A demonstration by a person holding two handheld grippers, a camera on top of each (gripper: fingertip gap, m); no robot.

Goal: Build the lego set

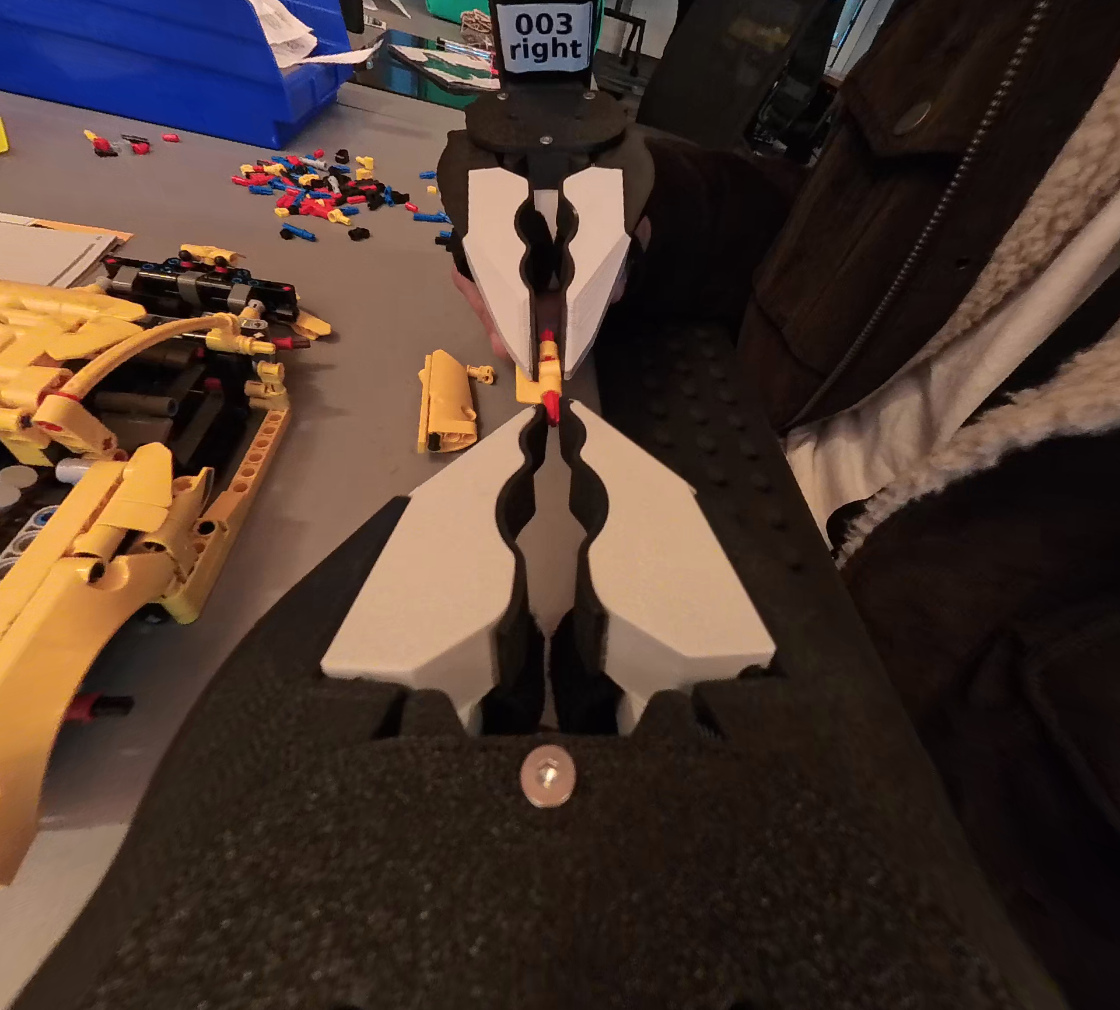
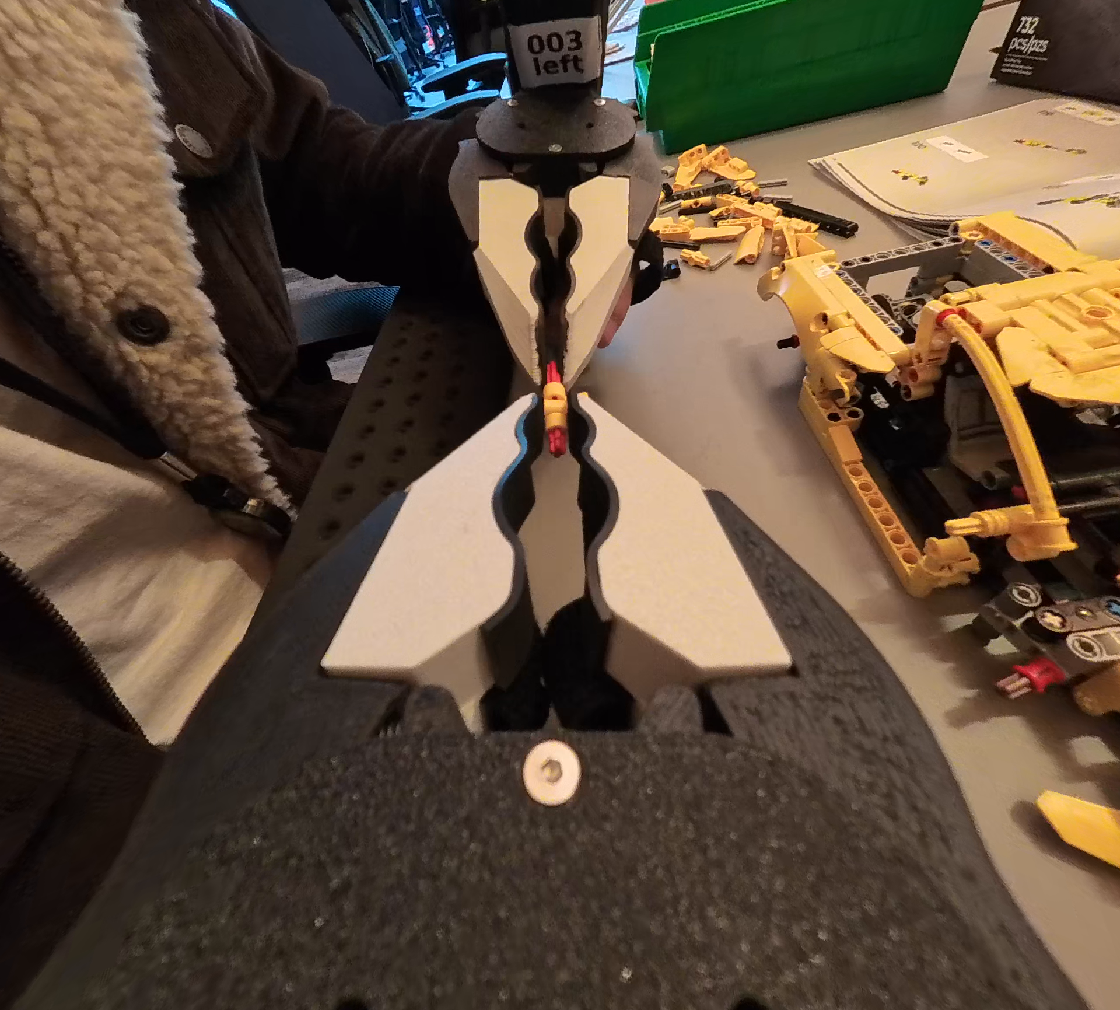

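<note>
A small yellow plastic connector threaded on a red axle pin (image 1: pixel 548 374) is clamped tip-to-tip between the left gripper (image 1: pixel 553 416) and right gripper (image 2: pixel 554 423) — both closed on it; the half-built yellow model (image 2: pixel 945 374) is set beside the right gripper

dim indoor light | soft shadows | fisheye edges | blurred background

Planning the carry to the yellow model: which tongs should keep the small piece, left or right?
Right, probably. The right tongs clamp the yellow connector by its body, while the left tongs only pinch the tip of its red pin. The yellow model lies beside both.
</note>
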